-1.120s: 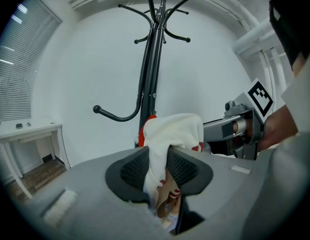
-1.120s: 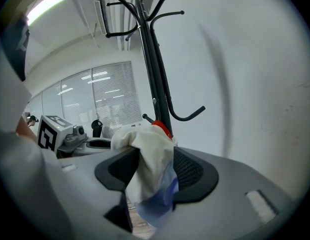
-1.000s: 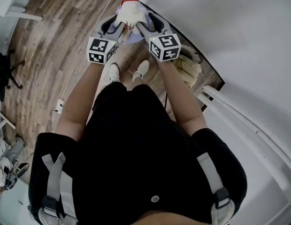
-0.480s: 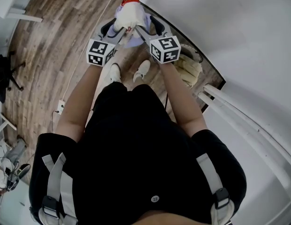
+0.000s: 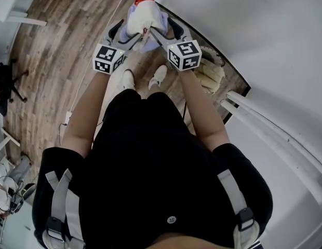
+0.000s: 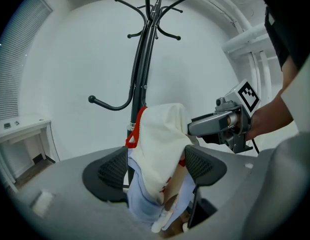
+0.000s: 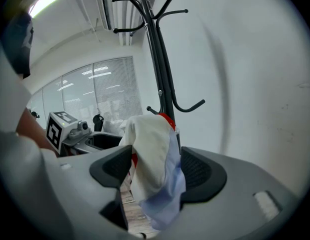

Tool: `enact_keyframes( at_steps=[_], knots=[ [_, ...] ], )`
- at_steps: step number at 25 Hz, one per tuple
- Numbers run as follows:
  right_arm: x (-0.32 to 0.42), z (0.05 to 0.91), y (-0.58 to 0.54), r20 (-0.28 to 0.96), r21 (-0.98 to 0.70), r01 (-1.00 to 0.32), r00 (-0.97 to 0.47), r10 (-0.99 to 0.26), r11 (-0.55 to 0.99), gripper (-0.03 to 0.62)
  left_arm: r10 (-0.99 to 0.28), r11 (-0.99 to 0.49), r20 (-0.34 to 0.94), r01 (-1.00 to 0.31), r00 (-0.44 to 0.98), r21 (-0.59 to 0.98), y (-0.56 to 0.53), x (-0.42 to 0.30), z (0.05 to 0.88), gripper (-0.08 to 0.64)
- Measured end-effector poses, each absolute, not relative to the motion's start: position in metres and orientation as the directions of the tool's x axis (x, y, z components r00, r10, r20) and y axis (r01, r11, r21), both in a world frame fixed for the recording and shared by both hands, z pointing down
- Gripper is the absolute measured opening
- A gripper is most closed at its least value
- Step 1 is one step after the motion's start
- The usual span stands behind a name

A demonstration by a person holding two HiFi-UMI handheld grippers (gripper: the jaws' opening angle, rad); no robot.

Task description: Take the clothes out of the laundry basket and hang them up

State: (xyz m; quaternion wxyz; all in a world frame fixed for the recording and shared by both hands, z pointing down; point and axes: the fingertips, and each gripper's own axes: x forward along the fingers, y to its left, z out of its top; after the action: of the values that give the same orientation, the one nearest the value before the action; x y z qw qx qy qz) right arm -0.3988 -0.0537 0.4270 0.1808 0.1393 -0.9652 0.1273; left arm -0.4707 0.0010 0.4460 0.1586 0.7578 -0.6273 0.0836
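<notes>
The clothes (image 6: 160,144) are a cream cloth with a red edge and a pale blue piece under it. They hang in a bunch on a low hook of the black coat stand (image 6: 145,59), at the far end of the scene by the white wall.

They look soft, light and floppy. I think they would bend any way you pull them and could slip off the hook if tugged. The best place to hold them is probably up high, by the red edge near the hook, where the cloth is bunched thick. The loose ends at the bottom would just slide through.

The left gripper (image 5: 123,35) is spread wide. The clothes hang down between its two pads, and the pads do not seem to squeeze them. Its jaws have just been opening. The right gripper (image 5: 169,32) is also spread, with the same bunch between its pads, and its jaws have just been opening a little too.

A second ago the two grippers sat closer in on the bunch. Now the left one has opened much wider and its marker cube sits a bit more to the left. The bunch hangs longer, and more blue shows.

On the right, near the wall, stands what looks like a woven basket (image 5: 210,74) on the wood floor (image 5: 57,45).
</notes>
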Motion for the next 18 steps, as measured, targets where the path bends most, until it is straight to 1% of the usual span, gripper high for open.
enact_keyframes(
  at_steps=[8, 12, 18],
  knots=[
    [-0.394, 0.417, -0.047, 0.372, -0.171, -0.351, -0.888, -0.269, 0.921, 0.315, -0.920, -0.187, 0.327, -0.975, 0.217, 0.120, 0.017, -0.475, 0.442, 0.419],
    [-0.397, 0.411, -0.038, 0.363, -0.163, -0.371, -0.884, -0.295, 0.914, 0.316, -0.923, -0.219, 0.294, -0.966, 0.250, 0.135, 0.022, -0.477, 0.433, 0.457],
    [-0.398, 0.396, -0.026, 0.337, -0.147, -0.419, -0.873, -0.353, 0.896, 0.315, -0.929, -0.274, 0.225, -0.955, 0.294, 0.117, 0.024, -0.477, 0.398, 0.457]
  ],
)
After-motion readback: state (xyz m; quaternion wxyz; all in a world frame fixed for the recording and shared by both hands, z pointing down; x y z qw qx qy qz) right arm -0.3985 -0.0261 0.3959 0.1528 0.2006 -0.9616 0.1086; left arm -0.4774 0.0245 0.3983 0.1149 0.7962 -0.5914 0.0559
